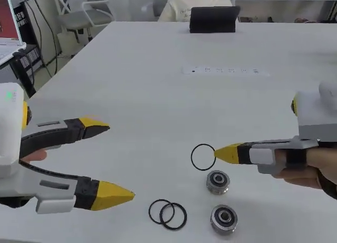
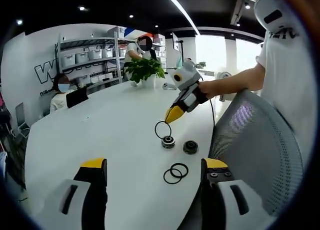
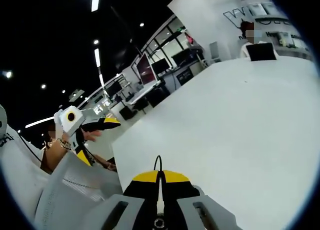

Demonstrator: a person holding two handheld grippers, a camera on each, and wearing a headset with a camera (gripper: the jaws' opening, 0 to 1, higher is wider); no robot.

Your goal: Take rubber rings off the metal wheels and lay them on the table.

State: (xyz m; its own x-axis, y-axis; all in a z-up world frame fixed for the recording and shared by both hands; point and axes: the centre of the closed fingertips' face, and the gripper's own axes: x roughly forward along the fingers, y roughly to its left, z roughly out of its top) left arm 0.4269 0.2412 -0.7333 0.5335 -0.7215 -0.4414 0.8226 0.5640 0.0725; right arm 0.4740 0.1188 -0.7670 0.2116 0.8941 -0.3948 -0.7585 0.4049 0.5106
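Now the right gripper (image 1: 218, 153) pinches a rubber ring (image 1: 191, 157) between tips pressed together, just beside one metal wheel (image 1: 217, 181). I would lower it flat beside the two rings (image 1: 186, 216) near the table (image 1: 158, 95) front edge, then release gently. The left gripper (image 1: 120, 159) hovers with jaws spread.

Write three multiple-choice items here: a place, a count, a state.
1. Where do the two loose black rubber rings lie?
A) on the white table  B) around a wheel  C) on a chair
2. How many round metal wheels are on the table?
A) one  B) two  C) four
3. The right gripper is:
A) open  B) shut on a wheel  C) shut on a thin black rubber ring
1 A, flat on the tabletop; 2 B, two show; 3 C, fingers pinch it.
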